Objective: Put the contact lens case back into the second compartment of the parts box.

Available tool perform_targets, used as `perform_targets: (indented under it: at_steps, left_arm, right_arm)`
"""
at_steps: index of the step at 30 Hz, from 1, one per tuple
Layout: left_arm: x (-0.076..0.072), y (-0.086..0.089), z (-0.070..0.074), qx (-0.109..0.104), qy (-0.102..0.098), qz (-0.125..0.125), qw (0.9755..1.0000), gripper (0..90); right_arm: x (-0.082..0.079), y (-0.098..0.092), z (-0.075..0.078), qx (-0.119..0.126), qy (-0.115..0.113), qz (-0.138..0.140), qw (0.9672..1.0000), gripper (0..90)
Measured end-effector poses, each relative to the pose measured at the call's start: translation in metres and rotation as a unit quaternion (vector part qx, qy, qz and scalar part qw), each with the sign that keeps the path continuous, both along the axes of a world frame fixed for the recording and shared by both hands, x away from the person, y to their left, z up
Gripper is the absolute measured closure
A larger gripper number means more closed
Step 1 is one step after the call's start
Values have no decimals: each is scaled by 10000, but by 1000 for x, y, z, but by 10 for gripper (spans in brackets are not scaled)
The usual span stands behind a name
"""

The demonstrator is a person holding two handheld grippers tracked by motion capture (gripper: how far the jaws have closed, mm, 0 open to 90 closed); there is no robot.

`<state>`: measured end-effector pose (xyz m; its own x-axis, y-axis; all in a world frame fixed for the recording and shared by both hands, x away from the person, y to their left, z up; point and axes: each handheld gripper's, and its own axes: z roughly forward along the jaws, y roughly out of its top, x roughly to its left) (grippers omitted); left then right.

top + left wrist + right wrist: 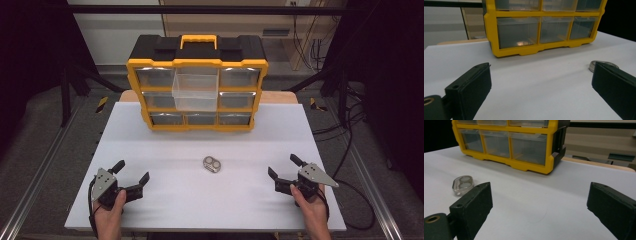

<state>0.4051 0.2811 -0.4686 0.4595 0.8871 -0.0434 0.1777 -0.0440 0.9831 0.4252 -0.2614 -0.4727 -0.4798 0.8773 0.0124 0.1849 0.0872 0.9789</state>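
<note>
Both grippers rest near the table's front edge, left gripper (pixel 131 173) and right gripper (pixel 283 167) with jaws wide apart, nothing held; the small two-cell clear case (pixel 213 164) lies mid-table between them, before the organiser's (pixel 197 90) pulled-out drawer (pixel 195 91) — pickup looks next, needing a reach inward

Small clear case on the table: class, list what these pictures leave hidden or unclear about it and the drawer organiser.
- Small clear case: too small in the high view to tell what the two round pieces inside are.
- Same case in the left gripper view: mostly hidden behind a black jaw.
- Yellow drawer organiser: top cut off by the edge in both gripper views.
- Pulled-out drawer: contents indistinct.
</note>
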Motion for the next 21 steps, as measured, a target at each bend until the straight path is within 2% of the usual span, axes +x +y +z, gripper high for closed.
perform_targets:
  at_steps: [1, 2, 3, 4, 9, 12, 15, 18, 21]
  left_arm:
    - [0, 0, 0, 0, 0, 0, 10000, 21]
    - [1, 1, -1, -126, 11, 22, 9999, 21]
    - [1, 1, -1, -126, 11, 22, 9999, 21]
    - [1, 1, -2, -246, 51, -39, 9997, 21]
    - [1, 0, -1, -254, 36, -43, 9997, 21]
    - [1, -2, -1, -164, -22, -31, 9999, 20]
    - [1, -3, -1, -122, -12, -31, 9999, 20]
    - [1, -3, -1, -139, -41, -57, 9999, 19]
    - [1, -5, -2, -144, -43, -100, 9998, 19]
  right_arm:
    - [0, 0, 0, 0, 0, 0, 10000, 65]
    - [0, 1, 0, 25, 85, 26, 10000, 65]
    - [0, 1, 0, 25, 85, 26, 10000, 65]
    - [1, 2, -1, 4, 178, 58, 9998, 64]
    - [1, 6, 0, -78, 435, 136, 9989, 55]
    - [2, 11, 0, -217, 535, 175, 9982, 54]
    - [3, 14, 1, -227, 581, 223, 9978, 53]
    - [6, 25, 3, -355, 699, 211, 9967, 61]
    - [10, 37, 6, -478, 867, 324, 9946, 63]
